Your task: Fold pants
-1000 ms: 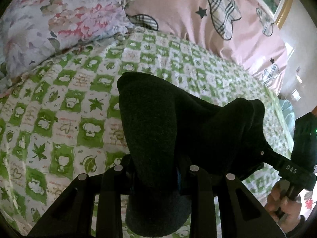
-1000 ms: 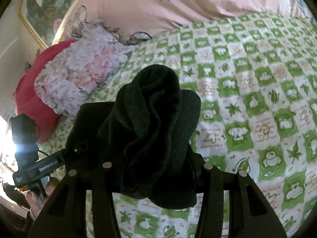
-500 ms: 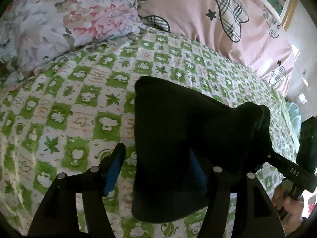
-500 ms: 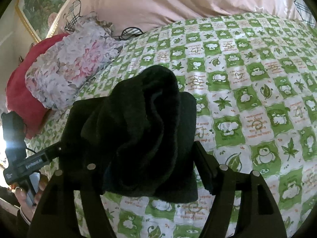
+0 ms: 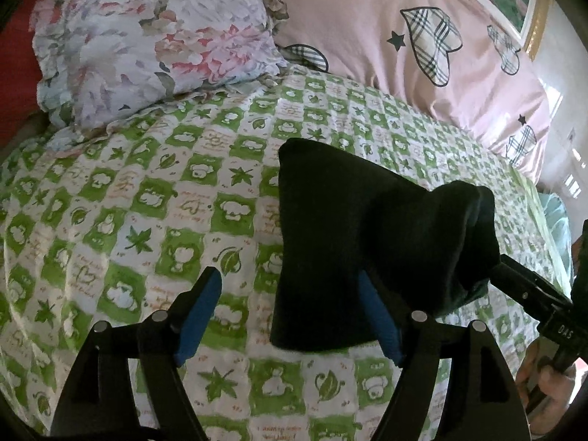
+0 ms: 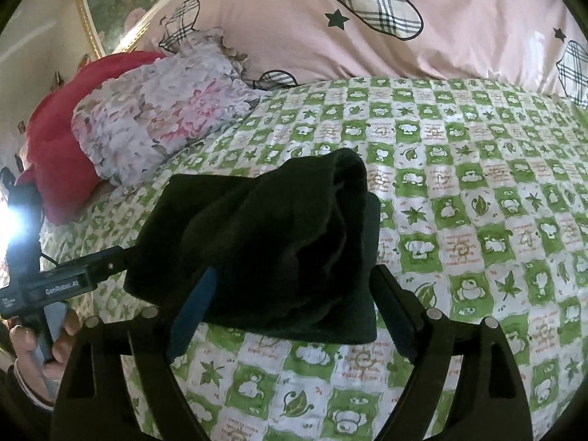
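The dark folded pants [image 5: 352,235] lie as a thick bundle on the green-and-white checked bedsheet [image 5: 154,213]. My left gripper [image 5: 290,301] is open; its right blue pad sits under the bundle's near edge and its left pad stands free over the sheet. In the right wrist view the pants [image 6: 272,242] rest between the spread fingers of my right gripper [image 6: 290,301], which is open, with the cloth draped loosely over both fingers. Each view shows the other gripper at the bundle's far side.
A floral pillow [image 5: 154,36] and a pink pillow with plaid hearts [image 5: 422,44] lie at the head of the bed. A red cushion [image 6: 58,128] sits behind the floral pillow. A gold picture frame [image 6: 84,11] hangs on the wall.
Both grippers went from shut on the pants to open. The bundle has dropped from lifted and bunched to resting on the sheet.
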Demonstrator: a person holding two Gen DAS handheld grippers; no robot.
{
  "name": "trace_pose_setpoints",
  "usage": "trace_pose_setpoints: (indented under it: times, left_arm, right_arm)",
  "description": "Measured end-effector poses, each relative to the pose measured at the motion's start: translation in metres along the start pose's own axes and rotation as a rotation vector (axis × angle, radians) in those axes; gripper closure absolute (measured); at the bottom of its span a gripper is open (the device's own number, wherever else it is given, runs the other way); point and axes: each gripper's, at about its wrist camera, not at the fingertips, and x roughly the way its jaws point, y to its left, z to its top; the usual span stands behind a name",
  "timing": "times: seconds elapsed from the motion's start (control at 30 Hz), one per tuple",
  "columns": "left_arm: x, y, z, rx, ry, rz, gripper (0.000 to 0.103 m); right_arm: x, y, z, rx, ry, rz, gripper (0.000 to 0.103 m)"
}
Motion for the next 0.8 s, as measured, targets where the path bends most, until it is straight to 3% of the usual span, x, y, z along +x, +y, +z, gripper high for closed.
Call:
trace_pose_setpoints:
  times: [0.33, 0.8]
  left_arm:
    - [-0.018, -0.011, -0.013, 0.055, -0.049, 0.040, 0.022]
    - [-0.040, -0.027, -0.027, 0.134, -0.155, 0.040, 0.019]
  right_arm:
    - [-0.011, 0.011, -0.013, -0.049, -0.031, -0.049, 0.013]
    - [-0.024, 0.031, -0.024, -0.149, -0.088, -0.022, 0.001]
